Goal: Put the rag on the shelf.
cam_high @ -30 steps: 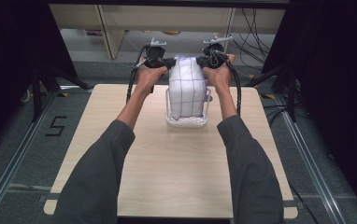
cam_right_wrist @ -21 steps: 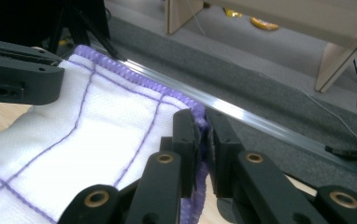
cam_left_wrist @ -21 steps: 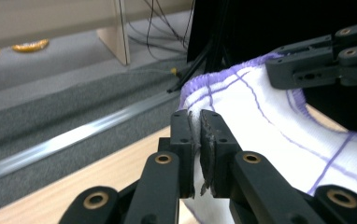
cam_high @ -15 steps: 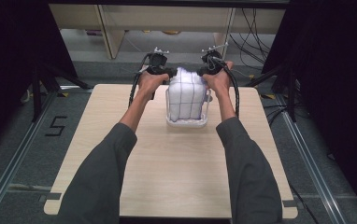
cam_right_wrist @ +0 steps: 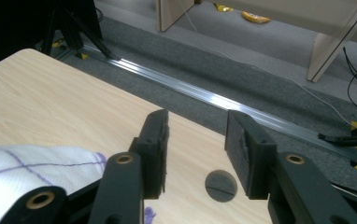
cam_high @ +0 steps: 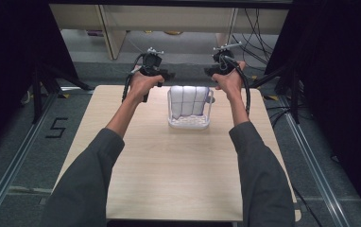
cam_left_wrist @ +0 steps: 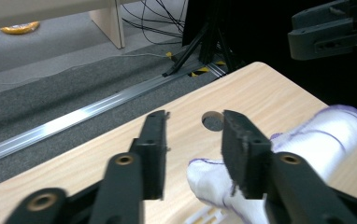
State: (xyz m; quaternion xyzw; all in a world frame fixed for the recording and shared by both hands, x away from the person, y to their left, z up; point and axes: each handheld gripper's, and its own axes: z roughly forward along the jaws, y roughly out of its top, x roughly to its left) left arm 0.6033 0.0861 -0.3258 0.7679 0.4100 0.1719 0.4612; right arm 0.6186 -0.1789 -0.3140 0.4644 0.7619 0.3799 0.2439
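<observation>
Near the table's (cam_high: 136, 189) far edge the white cloth (cam_high: 189, 100) sits stuffed in the basket (cam_high: 189, 123), both hand-held grippers – left (cam_high: 167, 74), right (cam_high: 209, 72) – just opening, nothing between their jaws – the springy bundle could bulge out again.

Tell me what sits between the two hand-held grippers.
In the high view, the white cloth in its basket sits between left hand-held gripper and right hand-held gripper.

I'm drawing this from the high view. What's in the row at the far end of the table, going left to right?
Left gripper → white basket with the folded white cloth standing in it → right gripper. Both grippers have just been opening, with nothing between the jaws.
</observation>
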